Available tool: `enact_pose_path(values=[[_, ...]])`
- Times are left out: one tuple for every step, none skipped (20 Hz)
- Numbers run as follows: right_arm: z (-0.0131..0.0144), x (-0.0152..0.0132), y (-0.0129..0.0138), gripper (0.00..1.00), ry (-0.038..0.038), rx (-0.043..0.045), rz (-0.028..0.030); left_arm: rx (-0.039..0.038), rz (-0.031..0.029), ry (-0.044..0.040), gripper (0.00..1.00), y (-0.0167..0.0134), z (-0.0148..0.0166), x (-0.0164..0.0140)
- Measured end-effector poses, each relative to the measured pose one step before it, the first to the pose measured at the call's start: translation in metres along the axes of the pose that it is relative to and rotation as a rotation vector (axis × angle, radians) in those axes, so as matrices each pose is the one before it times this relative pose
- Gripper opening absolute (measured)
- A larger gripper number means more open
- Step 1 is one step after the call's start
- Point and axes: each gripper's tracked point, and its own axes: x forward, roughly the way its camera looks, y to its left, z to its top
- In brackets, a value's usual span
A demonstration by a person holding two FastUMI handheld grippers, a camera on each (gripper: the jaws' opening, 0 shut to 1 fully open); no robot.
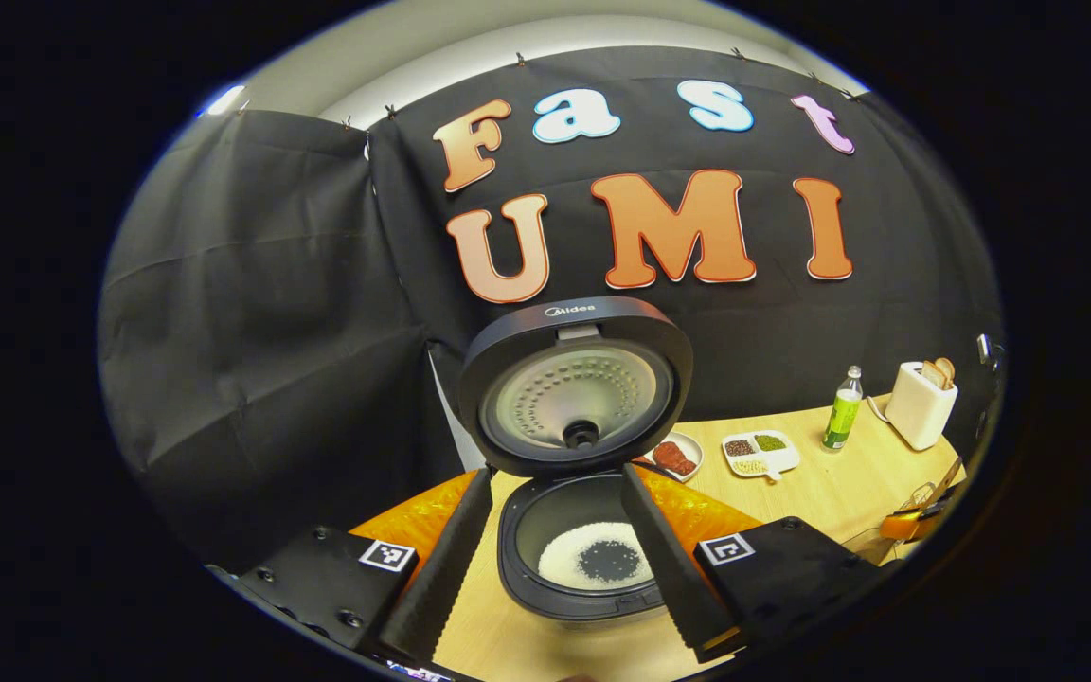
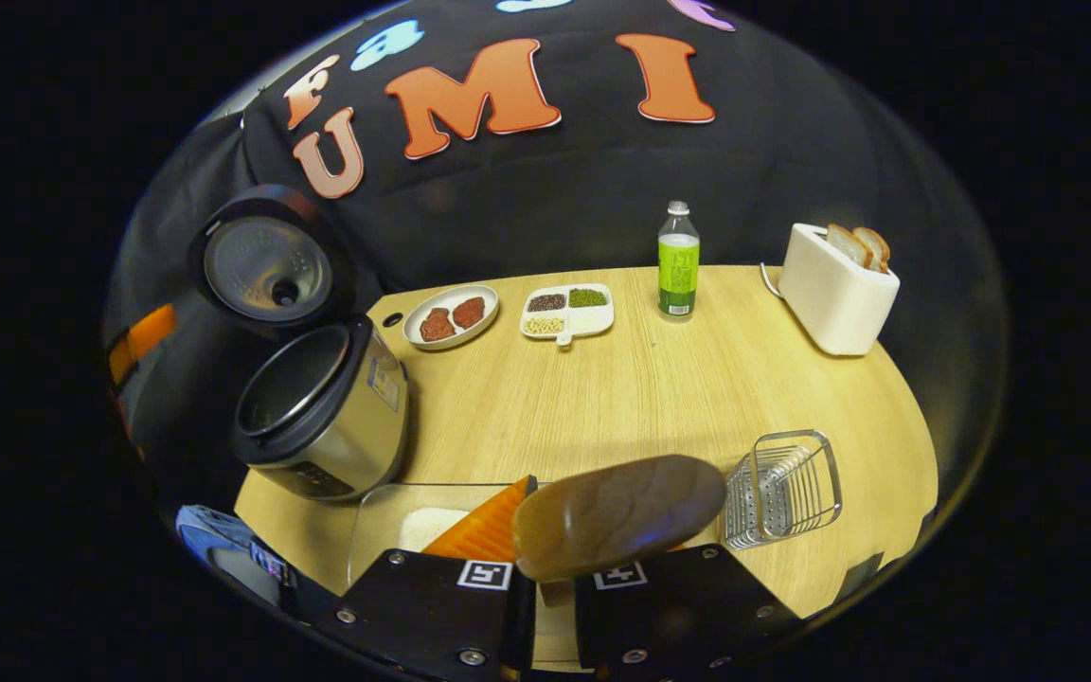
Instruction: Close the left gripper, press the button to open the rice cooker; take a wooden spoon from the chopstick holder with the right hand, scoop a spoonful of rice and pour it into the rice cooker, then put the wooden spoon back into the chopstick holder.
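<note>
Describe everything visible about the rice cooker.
The rice cooker stands upright at the left end of the wooden table, with a silvery metal-looking body and dark rim. Its round black lid is swung fully open and stands upright, showing a dimpled grey inner plate with a dark central vent. The dark inner pot holds a shallow layer of white rice with a darker patch in its middle.

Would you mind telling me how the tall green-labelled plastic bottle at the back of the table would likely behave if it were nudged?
The tall green-labelled plastic bottle stands upright on a narrow base, so it would probably tip rather than slide. Its round body suggests it would roll once down. Being thin clear plastic, it may flex when squeezed.
</note>
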Motion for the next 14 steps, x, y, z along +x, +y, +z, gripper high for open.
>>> enact_pose_path(values=[[-0.00128, 0.00188, -0.00055, 0.11, -0.00561, -0.01645, -0.02072, 0.00425, -0.00199, 0.00167, 0.93, 0.00216, -0.0005, 0.00077], [-0.00389, 0.0009, -0.00014, 0.11, -0.00625, -0.01726, -0.01424, 0.00362, -0.00245, 0.00094, 0.93, 0.00234, 0.00006, 0.0021], [-0.00107, 0.00072, -0.00104, 0.11, -0.01164, -0.01815, -0.02205, 0.00316, -0.00511, 0.00099, 0.93, 0.00081, 0.00062, 0.00196], [-0.00081, 0.00018, -0.00231, 0.11, -0.02063, -0.02497, -0.03073, 0.00362, -0.00544, -0.00004, 0.93, 0.00003, -0.0001, 0.0029], [0.00133, 0.0009, -0.00205, 0.1, -0.02513, -0.02823, -0.02727, 0.00468, -0.00676, -0.00028, 0.93, 0.00064, -0.00044, 0.00183], [-0.00312, 0.0019, 0.00109, 0.11, -0.01149, -0.01528, -0.0179, 0.00602, -0.00676, 0.00024, 0.93, 0.00055, 0.00023, 0.00284], [-0.00406, 0.0045, 0.00117, 0.1, -0.00719, -0.01259, -0.0171, 0.00518, -0.00878, 0.00151, 0.93, -0.00007, 0.00001, 0.00268], [-0.00581, -0.00015, 0.00242, 0.1, 0.00028, -0.01356, -0.01063, 0.00516, -0.01189, 0.00246, 0.93, -0.0018, 0.00002, 0.00296], [-0.00169, 0.0003, 0.00319, 0.14, -0.01573, -0.01084, -0.00698, 0.00709, -0.01172, 0.00398, 0.93, -0.00168, -0.00132, 0.00362], [0.00088, -0.00154, 0.0021, 0.1, -0.01966, -0.01117, -0.01043, 0.00898, -0.01276, 0.00189, 0.93, -0.0016, 0.00029, 0.0033], [-0.00018, -0.00083, 0.00176, 0.1, -0.01475, -0.00729, -0.00877, 0.01105, -0.01355, 0.00024, 0.85, -0.00215, 0.00012, 0.0028], [-0.00412, 0.00112, 0.00339, 0.1, -0.00694, 0.00657, 0.00164, 0.01055, -0.01473, -0.00053, 0.93, -0.00276, 0.00125, 0.00305], [-0.00426, 0.00239, 0.00489, 0.1, -0.0025, 0.01834, 0.00513, 0.00941, -0.01515, -0.00193, 0.93, -0.0037, 0.00065, 0.00276], [-0.00511, -0.00036, 0.00374, 0.1, 0.00206, 0.02304, -0.00356, 0.00618, -0.0156, 0.00172, 0.94, -0.00295, -0.00012, 0.00169]])
